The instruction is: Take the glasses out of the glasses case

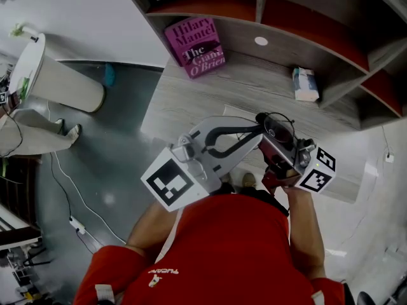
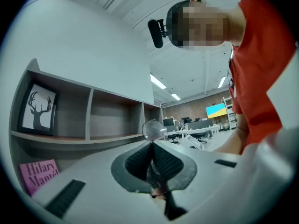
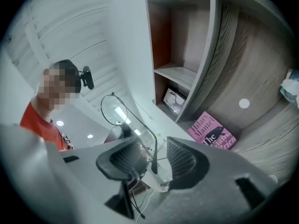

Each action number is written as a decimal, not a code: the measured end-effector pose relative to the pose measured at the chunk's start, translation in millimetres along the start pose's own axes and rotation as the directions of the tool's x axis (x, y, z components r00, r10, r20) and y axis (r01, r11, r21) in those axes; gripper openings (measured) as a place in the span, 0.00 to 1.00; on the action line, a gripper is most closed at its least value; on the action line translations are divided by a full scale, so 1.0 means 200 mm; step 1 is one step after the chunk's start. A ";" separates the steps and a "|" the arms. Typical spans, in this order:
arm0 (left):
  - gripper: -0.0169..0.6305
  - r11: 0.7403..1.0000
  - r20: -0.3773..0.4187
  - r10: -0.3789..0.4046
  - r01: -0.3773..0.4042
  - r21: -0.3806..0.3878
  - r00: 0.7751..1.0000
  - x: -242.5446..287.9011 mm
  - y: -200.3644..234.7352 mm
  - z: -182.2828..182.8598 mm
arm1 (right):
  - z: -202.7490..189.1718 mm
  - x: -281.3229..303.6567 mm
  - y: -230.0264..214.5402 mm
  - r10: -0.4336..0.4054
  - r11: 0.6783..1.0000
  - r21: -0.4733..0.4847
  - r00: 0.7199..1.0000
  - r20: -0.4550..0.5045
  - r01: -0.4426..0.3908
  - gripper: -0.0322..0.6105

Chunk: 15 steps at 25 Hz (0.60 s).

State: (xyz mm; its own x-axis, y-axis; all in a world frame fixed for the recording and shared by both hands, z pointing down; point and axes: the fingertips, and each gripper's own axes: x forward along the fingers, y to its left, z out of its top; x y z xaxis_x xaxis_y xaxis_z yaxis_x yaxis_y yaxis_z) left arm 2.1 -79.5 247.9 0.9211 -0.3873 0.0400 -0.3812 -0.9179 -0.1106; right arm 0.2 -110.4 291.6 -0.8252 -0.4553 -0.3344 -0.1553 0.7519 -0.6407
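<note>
The left hand-held gripper (image 2: 152,146) is clamped on the glasses (image 2: 153,129), held in the air above the worktop (image 1: 210,88). The right hand-held gripper (image 3: 152,140) stands open. One temple (image 3: 145,128) runs lengthwise between its jaws, untouched.

Counts, located from pink book (image 1: 196,46): books 1. Pale packet (image 1: 305,84) right of it, 1. White bin (image 1: 63,84) left of it, 1. Glasses (image 2: 153,129), 1 pair. Grippers 2: left gripper (image 2: 152,143), right gripper (image 3: 153,141).
</note>
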 end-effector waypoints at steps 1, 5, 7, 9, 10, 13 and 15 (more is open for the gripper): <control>0.05 1.000 -0.012 -0.002 0.002 0.029 1.000 0.00 0.00 0.00 | 0.00 0.00 0.00 -0.001 1.000 0.000 1.000 0.000 0.001 0.33; 0.05 0.995 -0.035 0.023 -0.020 0.096 0.999 -0.02 0.02 -0.01 | -0.02 -0.01 -0.01 -0.023 1.000 0.000 1.000 0.003 0.023 0.33; 0.05 0.992 -0.039 0.044 -0.039 0.121 0.998 -0.02 0.03 -0.01 | -0.03 -0.02 -0.02 -0.038 0.999 0.012 0.999 0.000 0.038 0.33; 0.05 0.990 -0.038 0.050 -0.045 0.134 0.998 -0.03 0.03 -0.01 | -0.04 -0.03 -0.04 -0.050 0.998 0.039 0.999 -0.003 0.050 0.33; 0.05 0.991 -0.031 0.051 -0.046 0.127 0.998 -0.04 0.03 -0.01 | -0.05 -0.03 -0.05 -0.051 0.997 0.063 0.999 -0.002 0.051 0.34; 0.05 0.995 0.009 0.039 -0.040 0.096 0.999 -0.05 0.03 0.02 | -0.06 -0.03 -0.08 -0.038 0.985 0.169 0.999 0.021 0.034 0.40; 0.05 0.997 0.029 0.023 -0.025 0.079 0.999 -0.05 0.02 0.03 | -0.06 -0.03 -0.09 -0.027 0.975 0.223 0.999 0.042 0.016 0.41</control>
State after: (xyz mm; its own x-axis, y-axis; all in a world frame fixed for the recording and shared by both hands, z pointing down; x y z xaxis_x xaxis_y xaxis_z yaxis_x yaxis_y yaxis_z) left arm -8.1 -79.5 241.0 0.9140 -0.4056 0.0087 -0.3967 -0.8981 -0.1899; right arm 1.9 -115.9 313.5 -0.7970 -0.4949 -0.3463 -0.0438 0.6191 -0.7841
